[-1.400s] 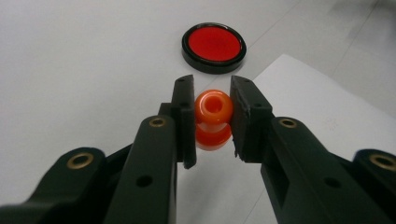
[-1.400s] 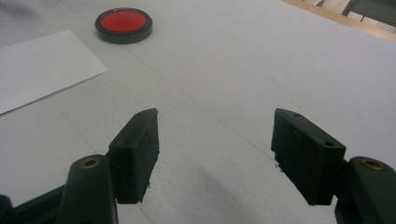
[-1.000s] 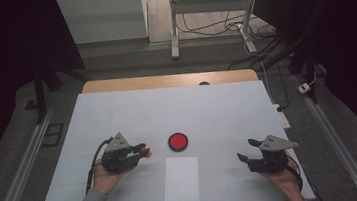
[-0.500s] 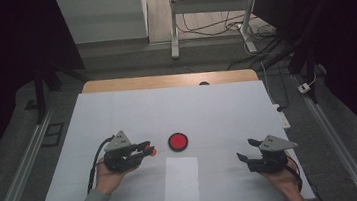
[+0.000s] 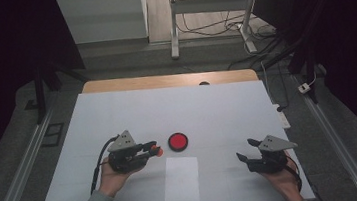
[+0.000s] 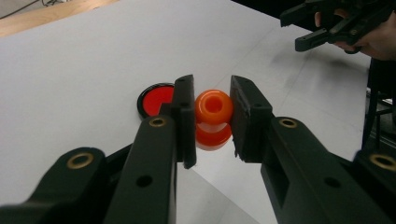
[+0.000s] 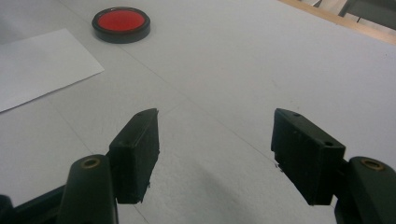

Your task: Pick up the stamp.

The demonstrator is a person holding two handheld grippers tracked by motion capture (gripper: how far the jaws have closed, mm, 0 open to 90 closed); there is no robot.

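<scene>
Orange spool (image 6: 213, 119) clamped between left gripper (image 6: 212, 116) pads; right gripper (image 7: 215, 154) jaws wide, empty.

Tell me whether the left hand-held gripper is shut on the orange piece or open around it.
Shut on it: the left hand-held gripper has both pads pressed against the orange piece, held above the table.

**Dim room, pale tabletop**

A white tabletop (image 5: 167, 111) with a wooden far edge (image 5: 169, 80) sits in a dim room (the corners go nearly black). Grey floor (image 5: 15, 148) lies on both sides, with metal rails (image 5: 19, 182) running along it. Beyond the tabletop stands a white desk frame (image 5: 207, 7) on a lighter floor, with loose cables (image 5: 260, 31) around its legs. A pale panel (image 5: 102, 18) stands at the back left.
</scene>
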